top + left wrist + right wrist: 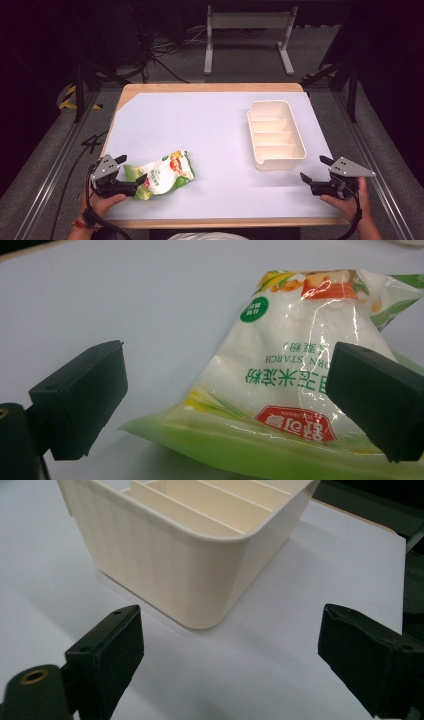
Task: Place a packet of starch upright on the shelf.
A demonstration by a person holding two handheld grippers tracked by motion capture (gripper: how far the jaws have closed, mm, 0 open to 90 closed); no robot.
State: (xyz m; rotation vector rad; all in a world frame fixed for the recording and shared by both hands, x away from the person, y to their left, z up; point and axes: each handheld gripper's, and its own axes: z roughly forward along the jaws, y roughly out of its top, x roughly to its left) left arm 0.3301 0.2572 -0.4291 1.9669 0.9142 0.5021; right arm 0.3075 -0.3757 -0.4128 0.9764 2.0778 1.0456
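A white and green bag of corn starch (162, 174) lies flat on the white table cover at the front left. My left gripper (131, 170) is open at the bag's left end, its jaws either side of that end without clamping it. Up close, the bag (295, 365) reaches between the two spread jaws of the left gripper (240, 405). A cream plastic tray (275, 134) with several divided compartments stands at the right. My right gripper (314, 169) is open just in front and to the right of the tray (185, 575), holding nothing, and its jaws (230, 655) stand wide apart.
The white cover (200, 130) spreads over a wooden table whose edge (210, 87) shows at the back. A white metal frame (247, 30) stands on the floor beyond the table. Dark stands and cables sit at both sides.
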